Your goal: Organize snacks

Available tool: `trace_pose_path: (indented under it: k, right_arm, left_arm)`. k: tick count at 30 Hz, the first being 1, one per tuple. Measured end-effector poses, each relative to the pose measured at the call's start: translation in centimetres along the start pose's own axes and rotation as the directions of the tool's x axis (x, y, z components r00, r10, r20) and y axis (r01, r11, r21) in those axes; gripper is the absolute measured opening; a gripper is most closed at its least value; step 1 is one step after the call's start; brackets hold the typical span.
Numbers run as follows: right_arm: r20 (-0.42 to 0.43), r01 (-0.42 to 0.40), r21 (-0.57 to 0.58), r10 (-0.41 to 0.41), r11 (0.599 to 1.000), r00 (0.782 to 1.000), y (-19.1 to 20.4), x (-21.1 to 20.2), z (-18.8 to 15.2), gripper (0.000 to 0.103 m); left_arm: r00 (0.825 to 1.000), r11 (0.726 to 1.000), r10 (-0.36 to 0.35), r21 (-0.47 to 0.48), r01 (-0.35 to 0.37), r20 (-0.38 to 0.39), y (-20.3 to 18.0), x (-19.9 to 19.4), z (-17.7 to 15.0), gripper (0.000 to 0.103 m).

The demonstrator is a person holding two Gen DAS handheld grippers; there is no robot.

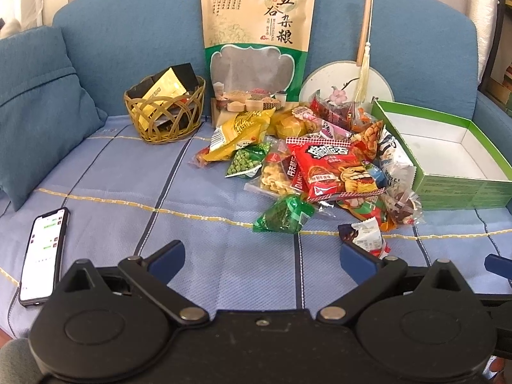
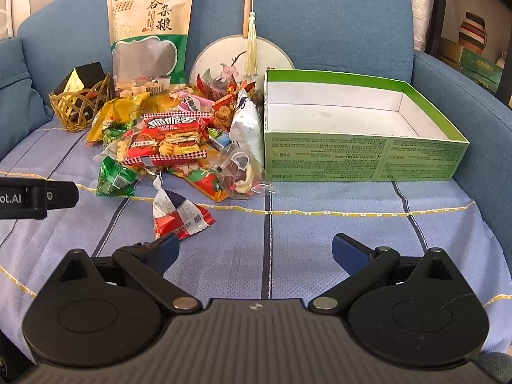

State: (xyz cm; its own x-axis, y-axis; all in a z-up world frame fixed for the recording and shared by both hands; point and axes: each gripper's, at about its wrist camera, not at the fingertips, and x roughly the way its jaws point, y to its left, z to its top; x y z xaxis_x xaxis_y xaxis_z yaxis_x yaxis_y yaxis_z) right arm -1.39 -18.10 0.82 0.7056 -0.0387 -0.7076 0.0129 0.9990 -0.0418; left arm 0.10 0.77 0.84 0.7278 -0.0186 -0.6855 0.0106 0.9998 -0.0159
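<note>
A pile of small snack packets (image 1: 320,160) lies on the blue striped sofa seat, also in the right wrist view (image 2: 179,134). An open, empty green box (image 1: 454,156) with a white inside stands right of the pile (image 2: 358,156). A red-and-white packet (image 2: 179,214) and a green packet (image 2: 115,176) lie loose at the front of the pile. My left gripper (image 1: 260,256) is open and empty, short of the pile. My right gripper (image 2: 256,251) is open and empty, with its left finger (image 2: 163,251) just below the red-and-white packet.
A wicker basket (image 1: 166,112) with gold and black sachets sits at the left. A large grain pouch (image 1: 256,48) and a round fan (image 1: 345,80) lean on the sofa back. A phone (image 1: 43,256) lies front left. A blue cushion (image 1: 35,108) is at the far left.
</note>
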Motion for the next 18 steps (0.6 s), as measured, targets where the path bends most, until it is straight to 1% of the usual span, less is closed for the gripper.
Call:
trace_pose_path:
  k: [8, 18]
  right_arm:
    - [0.018, -0.007, -0.017, 0.007, 1.000, 1.000, 0.27, -0.43, -0.10, 0.103]
    - [0.021, -0.016, 0.004, 0.016, 1.000, 1.000, 0.21, -0.39, -0.04, 0.103]
  left_arm:
    - [1.000, 1.000, -0.002, 0.003, 0.002, 0.004, 0.02, -0.22, 0.09, 0.103]
    - [1.000, 1.000, 0.000, -0.010, 0.000, -0.003, 0.15, 0.05, 0.06, 0.103]
